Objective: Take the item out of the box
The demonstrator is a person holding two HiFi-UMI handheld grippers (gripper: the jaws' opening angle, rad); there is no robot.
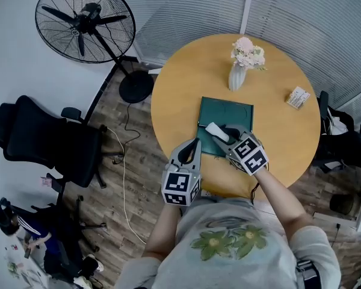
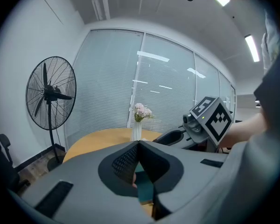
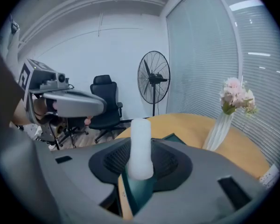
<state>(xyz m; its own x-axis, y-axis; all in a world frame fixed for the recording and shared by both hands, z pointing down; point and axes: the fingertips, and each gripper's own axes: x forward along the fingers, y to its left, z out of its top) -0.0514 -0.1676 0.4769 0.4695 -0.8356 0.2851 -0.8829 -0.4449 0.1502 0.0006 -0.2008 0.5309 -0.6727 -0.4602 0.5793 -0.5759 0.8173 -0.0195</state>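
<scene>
One round wooden table (image 1: 277,137) on plank floor (image 1: 138,179); one fan (image 1: 84,21) and one black chair (image 1: 42,140) to its left. On the table I count one green box (image 1: 231,114), one vase (image 1: 237,77) and one small carton (image 1: 298,97). My right gripper (image 1: 227,136) clamps the white cylinder (image 1: 215,130) over the box. My left gripper (image 1: 195,143) is pinched together, empty.

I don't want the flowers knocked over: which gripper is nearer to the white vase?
Right. The right gripper, holding a white cylinder over the green box, is on the vase's near side. The left gripper sits farther back and left, at the box's near edge.
</scene>
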